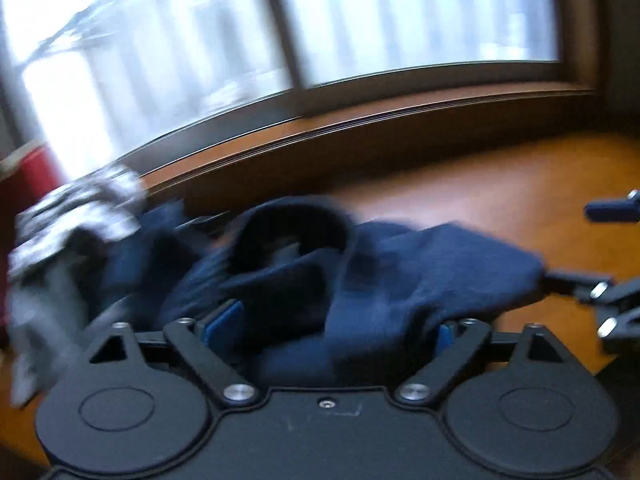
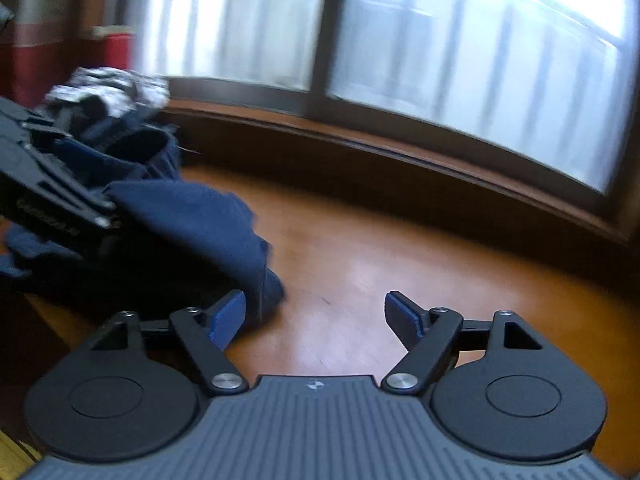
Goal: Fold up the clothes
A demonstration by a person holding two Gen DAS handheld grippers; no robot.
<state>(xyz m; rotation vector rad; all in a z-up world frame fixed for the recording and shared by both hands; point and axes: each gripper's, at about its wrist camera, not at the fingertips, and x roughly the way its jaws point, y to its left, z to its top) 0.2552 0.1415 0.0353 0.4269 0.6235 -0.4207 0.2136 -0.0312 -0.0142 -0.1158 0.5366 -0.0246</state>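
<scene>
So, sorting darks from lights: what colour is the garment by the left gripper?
Navy blue garment, clearest in the left wrist view.

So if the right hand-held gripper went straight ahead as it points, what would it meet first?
Probably bare wooden floor, then the window sill. The open right hand-held gripper has the navy garment just off its left finger; depth is unclear.

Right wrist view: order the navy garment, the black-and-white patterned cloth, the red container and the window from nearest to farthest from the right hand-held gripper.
From the right hand-held gripper:
1. Navy garment, left, by its left finger.
2. Black-and-white patterned cloth, far left, beyond the garment.
3. Red container, upper left, behind that cloth.
The window spans the back; too close to call against the container.
</scene>
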